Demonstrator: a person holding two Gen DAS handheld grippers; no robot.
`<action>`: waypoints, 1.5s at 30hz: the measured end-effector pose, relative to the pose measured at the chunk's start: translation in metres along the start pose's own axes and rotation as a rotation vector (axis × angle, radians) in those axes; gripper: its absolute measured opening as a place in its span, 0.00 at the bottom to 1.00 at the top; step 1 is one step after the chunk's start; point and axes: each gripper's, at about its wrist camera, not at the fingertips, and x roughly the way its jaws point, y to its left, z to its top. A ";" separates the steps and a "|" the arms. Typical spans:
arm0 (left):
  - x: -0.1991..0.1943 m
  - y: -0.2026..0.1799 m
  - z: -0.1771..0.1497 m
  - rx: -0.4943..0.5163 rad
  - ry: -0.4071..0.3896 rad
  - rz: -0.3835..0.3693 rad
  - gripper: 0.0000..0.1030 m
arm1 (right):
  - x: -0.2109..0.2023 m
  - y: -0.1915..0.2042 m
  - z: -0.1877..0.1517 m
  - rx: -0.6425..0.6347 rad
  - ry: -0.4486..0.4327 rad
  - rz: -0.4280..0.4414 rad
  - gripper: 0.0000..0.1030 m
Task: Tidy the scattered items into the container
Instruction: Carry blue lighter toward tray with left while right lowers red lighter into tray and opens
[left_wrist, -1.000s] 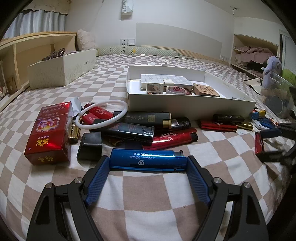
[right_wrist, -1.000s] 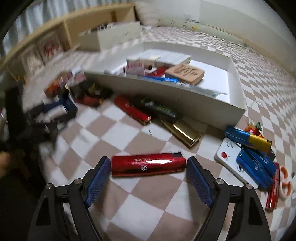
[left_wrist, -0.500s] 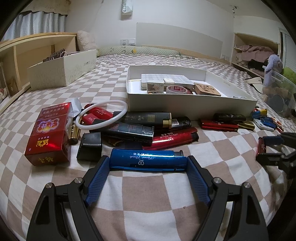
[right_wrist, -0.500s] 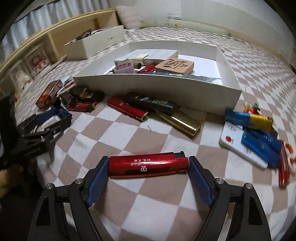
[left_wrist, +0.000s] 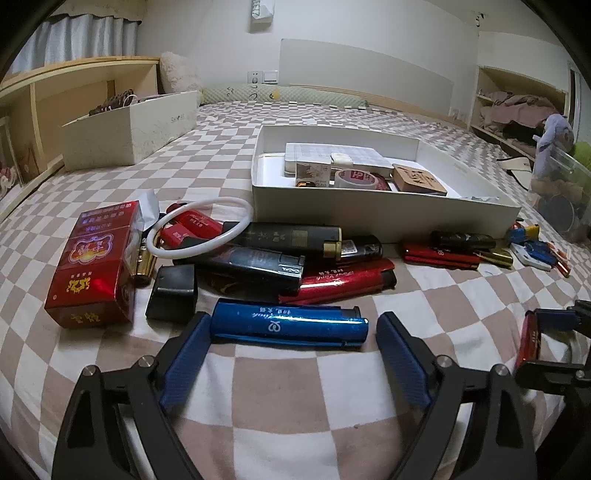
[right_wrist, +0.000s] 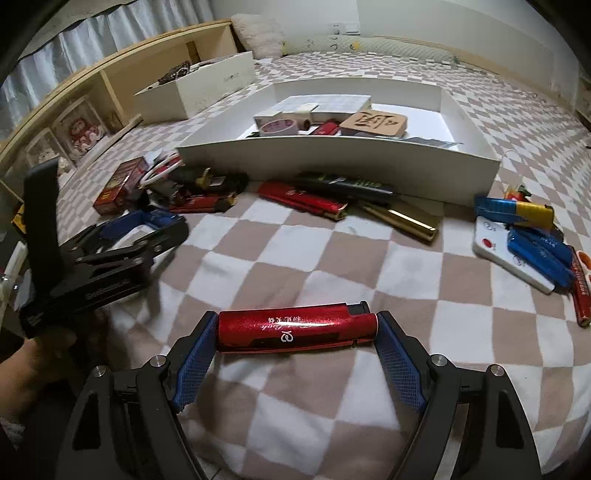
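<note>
While the left gripper (left_wrist: 290, 328) hasn't budged, jaws wide w/ the blue lighter (left_wrist: 289, 323) between them, left pad touching, a gap at the right, the right gripper (right_wrist: 295, 332) has rolled level over the last sec & slid a bit across the bed (right_wrist: 332, 258). Its jaws, about as wide, now have both pads against the red lighter (right_wrist: 295, 327), ends pinched, where a sec ago there were gaps. So red looks ready to lift; blue not yet gripped. Box (right_wrist: 332, 155) sits far-centre, well apart from both.

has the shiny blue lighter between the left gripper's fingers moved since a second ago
No. The shiny blue lighter lies just below the black box, as before.
</note>
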 end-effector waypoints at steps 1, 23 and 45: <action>-0.001 0.000 0.000 -0.001 0.000 -0.005 0.80 | -0.001 0.000 0.000 0.010 -0.001 0.009 0.82; -0.026 -0.026 0.042 -0.007 -0.041 -0.114 0.80 | -0.033 -0.019 0.055 0.114 -0.139 0.065 0.82; -0.001 -0.029 0.108 -0.007 -0.093 -0.107 0.80 | -0.009 -0.064 0.134 0.113 -0.180 -0.022 0.82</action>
